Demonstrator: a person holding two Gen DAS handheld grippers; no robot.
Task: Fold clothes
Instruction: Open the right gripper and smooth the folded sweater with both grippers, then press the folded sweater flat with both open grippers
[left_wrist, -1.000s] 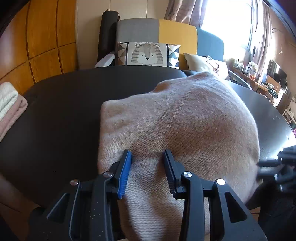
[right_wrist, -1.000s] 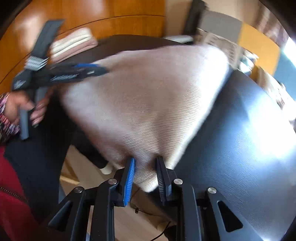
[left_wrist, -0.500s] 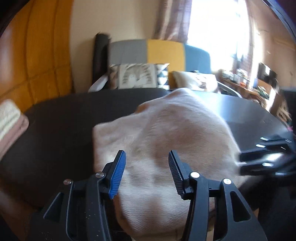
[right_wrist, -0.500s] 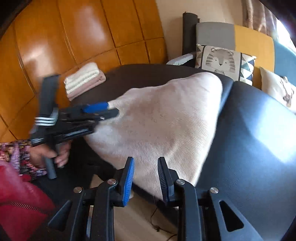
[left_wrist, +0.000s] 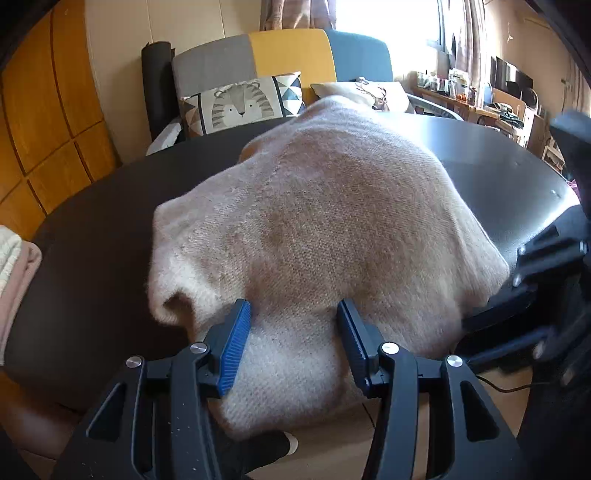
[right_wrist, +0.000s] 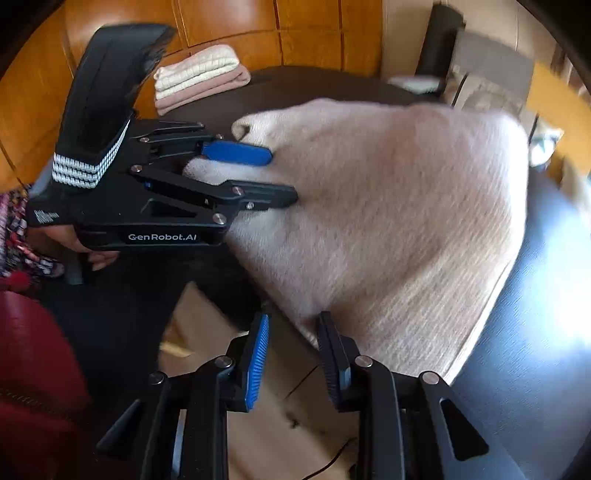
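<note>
The beige knit sweater (left_wrist: 325, 236) fills the frame's centre, spread across the dark table (left_wrist: 110, 206), its near hem hanging off. The left gripper (left_wrist: 293, 332) straddles that hem with jaws spread; the right gripper (right_wrist: 291, 343), seemingly parted too, sits at its lower-right corner.

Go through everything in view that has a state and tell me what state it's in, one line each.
beige sweater: spread on the table, near edge hanging off, not yet folded.
left gripper: open, fingers either side of the sweater's near edge.
right gripper: open, at the sweater's hanging edge, gripping nothing.
folded clothes: stacked at the table's edge.
dark table: holds the sweater and the stack.
</note>
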